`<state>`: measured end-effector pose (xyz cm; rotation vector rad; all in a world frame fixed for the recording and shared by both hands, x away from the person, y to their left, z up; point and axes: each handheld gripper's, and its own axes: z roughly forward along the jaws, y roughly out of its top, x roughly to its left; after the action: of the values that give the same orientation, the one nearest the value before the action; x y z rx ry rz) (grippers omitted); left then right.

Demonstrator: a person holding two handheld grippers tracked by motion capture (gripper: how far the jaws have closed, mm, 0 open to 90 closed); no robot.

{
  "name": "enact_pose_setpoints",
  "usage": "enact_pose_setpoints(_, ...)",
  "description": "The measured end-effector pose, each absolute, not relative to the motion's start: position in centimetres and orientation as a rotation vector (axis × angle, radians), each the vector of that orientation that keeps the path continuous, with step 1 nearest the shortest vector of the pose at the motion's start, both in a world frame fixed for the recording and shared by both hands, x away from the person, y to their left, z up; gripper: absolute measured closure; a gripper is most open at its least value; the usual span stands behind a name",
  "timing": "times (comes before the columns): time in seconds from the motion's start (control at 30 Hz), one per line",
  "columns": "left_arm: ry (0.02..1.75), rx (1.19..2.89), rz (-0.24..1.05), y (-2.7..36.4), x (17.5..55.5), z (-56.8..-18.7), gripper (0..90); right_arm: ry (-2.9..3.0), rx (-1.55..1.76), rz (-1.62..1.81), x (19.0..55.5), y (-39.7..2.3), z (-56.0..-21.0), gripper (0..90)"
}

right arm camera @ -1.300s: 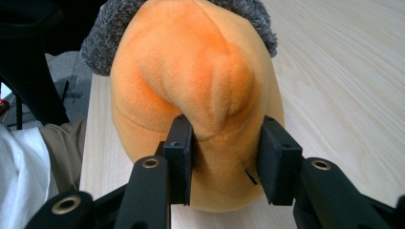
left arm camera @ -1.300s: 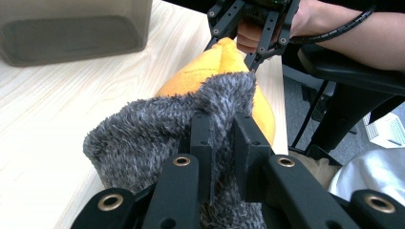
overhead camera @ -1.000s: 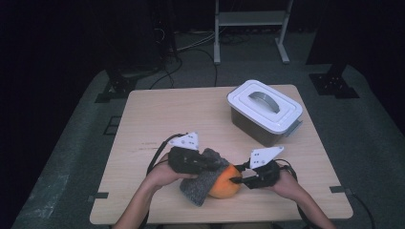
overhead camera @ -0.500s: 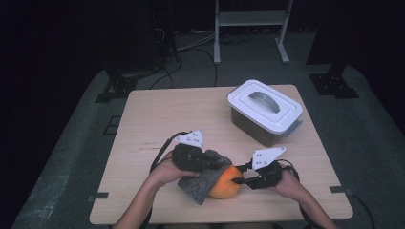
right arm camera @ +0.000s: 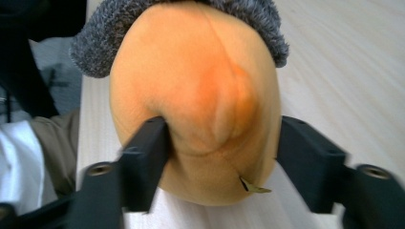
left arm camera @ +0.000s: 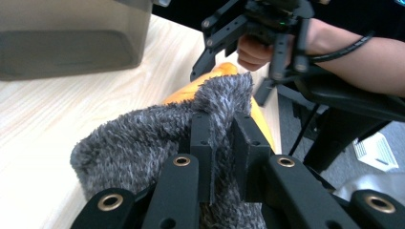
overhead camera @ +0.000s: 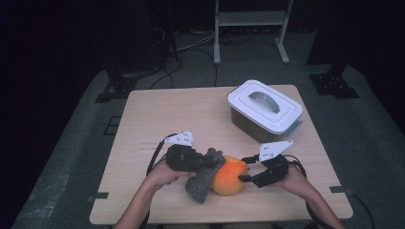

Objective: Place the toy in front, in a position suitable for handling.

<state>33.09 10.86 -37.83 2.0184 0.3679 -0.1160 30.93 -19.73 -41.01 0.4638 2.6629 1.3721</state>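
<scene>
An orange soft round thing [overhead camera: 230,177] lies near the table's front edge, half covered by a grey fuzzy cloth [overhead camera: 202,180]. My left gripper [overhead camera: 210,160] is shut on a fold of the cloth [left arm camera: 143,138], its jaws [left arm camera: 222,119] pinching the pile. My right gripper [overhead camera: 243,170] reaches in from the right, and the orange thing [right arm camera: 200,95] sits between its jaws. Those jaws have just been opening. The left one still dents the orange skin, while the right one stands at its edge. The cloth [right arm camera: 110,28] caps the far end of the orange thing.
A grey box with a white handled lid [overhead camera: 265,107] stands at the table's back right, seen close on the left in the left gripper view [left arm camera: 71,38]. Bare wood tabletop [overhead camera: 157,114] stretches to the back left. Both forearms come in over the front edge.
The right gripper's jaws stand wider around the orange thing than before. Both hands have stayed almost in place, with the left still gripping the cloth.
</scene>
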Motion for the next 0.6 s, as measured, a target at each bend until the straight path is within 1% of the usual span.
enact_pose_setpoints(0.13,0.348,2.024,-0.117,9.8,33.2,-37.7,80.0,2.654,0.439,1.375,30.5,-19.5,-39.8,26.4)
enact_pose_setpoints(0.3,0.319,2.045,-0.109,8.4,33.2,-37.3,80.0,2.687,0.349,1.26,30.2,-17.6,-38.6,21.2)
enact_pose_setpoints(0.4,0.318,2.042,-0.124,8.1,33.1,-37.5,79.8,2.726,0.365,1.188,30.6,-16.6,-38.7,16.5)
enact_pose_setpoints(0.43,0.308,2.05,-0.12,8.1,33.2,-37.6,79.7,2.753,0.372,1.178,30.8,-16.4,-39.0,16.3)
enact_pose_setpoints(0.47,0.308,2.053,-0.122,8.1,33.1,-37.7,79.7,2.772,0.382,1.182,31.0,-16.2,-39.3,17.4)
enact_pose_setpoints(0.53,0.319,2.037,-0.127,8.4,33.2,-37.9,79.7,2.802,0.412,1.195,31.2,-16.0,-39.8,27.0)
enact_pose_setpoints(0.57,0.319,2.037,-0.127,8.4,33.2,-37.9,79.7,2.802,0.412,1.195,31.2,-16.0,-39.8,27.0)
enact_pose_setpoints(0.6,0.331,2.013,-0.135,9.0,33.3,-37.9,79.8,2.782,0.388,1.214,31.2,-16.1,-39.6,39.3)
